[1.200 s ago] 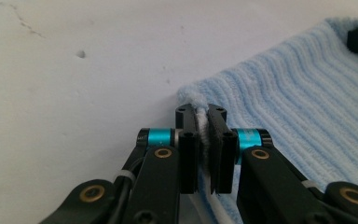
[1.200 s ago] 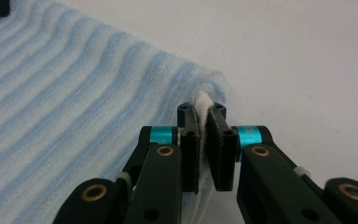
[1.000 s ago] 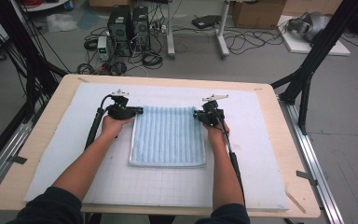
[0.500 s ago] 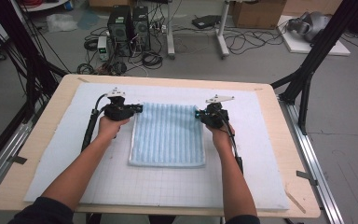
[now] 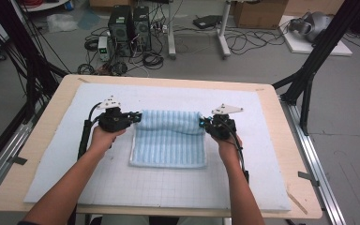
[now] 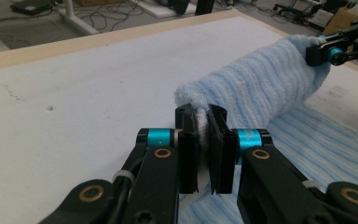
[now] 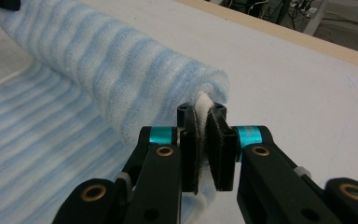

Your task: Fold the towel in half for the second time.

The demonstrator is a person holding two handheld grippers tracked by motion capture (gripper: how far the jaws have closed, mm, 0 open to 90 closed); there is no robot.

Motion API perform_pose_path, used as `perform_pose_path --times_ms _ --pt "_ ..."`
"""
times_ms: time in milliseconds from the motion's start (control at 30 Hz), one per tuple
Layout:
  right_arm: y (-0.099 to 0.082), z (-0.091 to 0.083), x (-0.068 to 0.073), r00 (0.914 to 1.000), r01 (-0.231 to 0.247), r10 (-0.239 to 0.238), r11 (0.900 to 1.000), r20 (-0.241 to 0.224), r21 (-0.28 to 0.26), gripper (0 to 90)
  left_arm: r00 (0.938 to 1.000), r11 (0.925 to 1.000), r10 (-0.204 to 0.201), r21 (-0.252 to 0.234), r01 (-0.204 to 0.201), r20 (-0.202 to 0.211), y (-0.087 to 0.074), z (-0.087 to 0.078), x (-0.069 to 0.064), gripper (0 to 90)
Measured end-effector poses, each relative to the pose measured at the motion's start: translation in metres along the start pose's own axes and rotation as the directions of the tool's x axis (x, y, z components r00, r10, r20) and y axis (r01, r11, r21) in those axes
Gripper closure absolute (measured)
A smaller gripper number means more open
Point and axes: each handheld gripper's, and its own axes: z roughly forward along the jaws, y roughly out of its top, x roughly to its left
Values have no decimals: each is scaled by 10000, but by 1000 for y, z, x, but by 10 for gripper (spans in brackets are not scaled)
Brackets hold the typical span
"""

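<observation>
Gripping, left tool [image 6: 203,149]: clamped on far corner of the light-blue striped terry towel [image 5: 168,140]
Right tool [image 7: 204,149]: clamped on the other far corner
Towel: far edge lifted, curled over; rest flat on the white padded tabletop [image 5: 168,187]

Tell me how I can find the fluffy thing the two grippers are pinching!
Look at the wooden table with the pale mat on it. In the middle of that mat lies the towel, with the left gripper and right gripper pinching its far corners. It is the only soft, light blue striped cloth there.
</observation>
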Motion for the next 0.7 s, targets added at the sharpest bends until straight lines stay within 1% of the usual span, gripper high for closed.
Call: perform_pose_path --times_ms 33,100,133,167,233,267,333,400,467,500,533,567,633,700 --pt "-2 -2 3 10000 6 -6 10000 15 -17 842 10000 9999 76 74 -77 64 -2 -2 -2 833" --pt "-4 -5 9 9999 144 -145 9994 33 307 839 9999 9999 116 -5 -116 58 -7 -6 -6 834" --pt "-5 -8 13 9994 328 -329 9994 89 140 839 9999 9999 81 -60 -81 75 -10 -8 -8 834" --pt "-6 -11 16 9992 378 -377 9993 99 -44 839 10000 10000 64 -50 -64 74 -13 -10 -9 834" --pt "-9 -16 21 9992 394 -394 9992 56 -65 839 9999 9999 53 -160 -50 162 -18 -15 -13 833" --pt "-12 -17 22 9991 415 -415 9991 50 -86 838 9998 9998 111 -157 -108 176 -21 -17 -15 834" --pt "-17 -21 25 9991 416 -415 9990 45 -134 837 9994 9996 118 -245 -111 318 -26 -20 -19 834" --pt "-22 -24 29 9994 352 -351 9992 72 -201 837 9993 9993 203 -313 -193 328 -31 -23 -23 834" --pt "-27 -28 34 9991 431 -430 9989 30 -196 837 9991 9996 196 -212 -189 377 -37 -26 -27 833" --pt "-30 -30 36 9989 466 -465 9986 37 -240 833 9990 9995 224 -239 -214 390 -39 -28 -29 833" --pt "-34 -32 39 9988 490 -489 9985 10 -261 829 9989 9995 204 -249 -194 412 -42 -29 -31 833" --pt "-37 -34 41 9985 542 -541 9982 30 -263 828 9989 9998 120 -138 -114 448 -44 -31 -33 833" --pt "-42 -38 45 9988 487 -486 9985 28 -238 829 9987 10000 82 -11 -81 498 -48 -33 -37 831" --pt "-47 -40 47 9989 462 -463 9984 0 -334 831 9982 9999 107 17 -109 588 -52 -36 -41 832"
